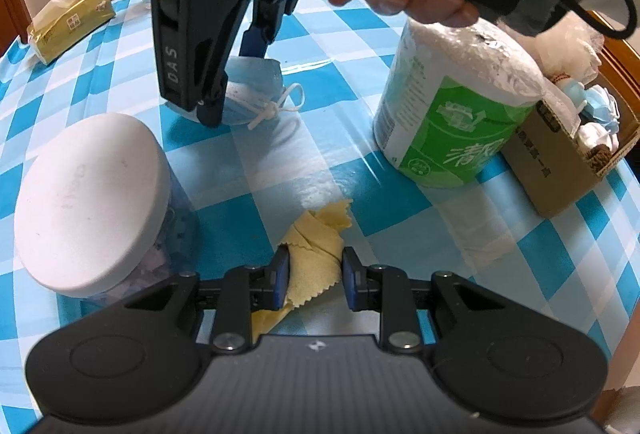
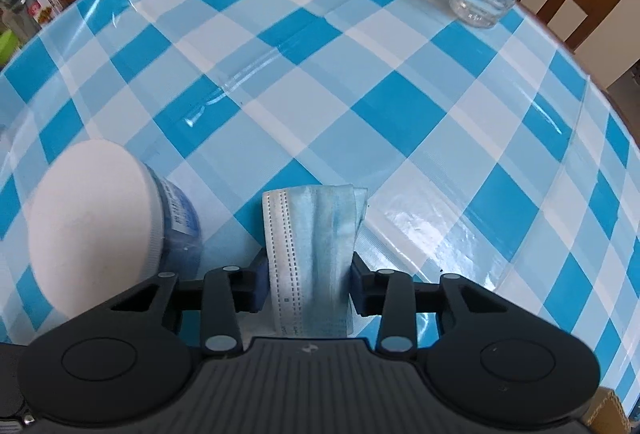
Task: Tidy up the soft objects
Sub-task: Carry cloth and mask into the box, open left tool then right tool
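Two soft things sit between your fingers: your left gripper (image 1: pixel 314 276) straddles the crumpled yellow cloth (image 1: pixel 316 254) on the checked tablecloth (image 2: pixel 360 73), its left pad touching the fabric and its right pad just beside it, so you cannot tell whether it is clamped. Your right gripper (image 2: pixel 308 284) is closed on the folded blue face mask (image 2: pixel 312 254), which lies on the cloth beside the white-lidded jar (image 2: pixel 92 226), while the cardboard box (image 1: pixel 560 169) of soft items stands behind the wrapped paper roll (image 1: pixel 452 101).
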Available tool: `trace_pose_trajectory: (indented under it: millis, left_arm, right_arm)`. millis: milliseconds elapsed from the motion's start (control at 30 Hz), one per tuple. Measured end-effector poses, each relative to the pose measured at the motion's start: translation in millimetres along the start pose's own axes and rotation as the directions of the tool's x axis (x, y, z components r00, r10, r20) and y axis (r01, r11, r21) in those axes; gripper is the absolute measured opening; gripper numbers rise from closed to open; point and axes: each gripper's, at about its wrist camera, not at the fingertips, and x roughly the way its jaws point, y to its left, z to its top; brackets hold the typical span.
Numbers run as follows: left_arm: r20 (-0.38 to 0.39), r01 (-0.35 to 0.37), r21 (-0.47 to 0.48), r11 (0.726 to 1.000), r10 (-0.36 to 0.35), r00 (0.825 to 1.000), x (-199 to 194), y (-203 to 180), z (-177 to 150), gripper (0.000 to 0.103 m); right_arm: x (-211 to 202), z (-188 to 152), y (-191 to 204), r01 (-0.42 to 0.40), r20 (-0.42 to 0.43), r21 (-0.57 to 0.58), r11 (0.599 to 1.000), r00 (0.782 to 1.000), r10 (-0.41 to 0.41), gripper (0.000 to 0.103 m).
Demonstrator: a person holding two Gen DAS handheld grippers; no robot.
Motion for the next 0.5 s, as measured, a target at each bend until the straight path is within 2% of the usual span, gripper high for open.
trace_pose_trajectory:
  millis: [233,500]
  left_arm:
    - [0.008,0.0,0.025,1.0,-0.001,1.0,-18,1,-1,0.025]
    - [0.005,0.013,0.068,0.998,-0.013,1.0,-53,3,-3,0.025]
  right_arm:
    - [-32,-14,7,-0.033,0.074,0.055,0.998,0.997,0.028,0.044]
    - [-90,-41,20,-0.089,0.161,0.083,0.993,0.984,0.074,0.044]
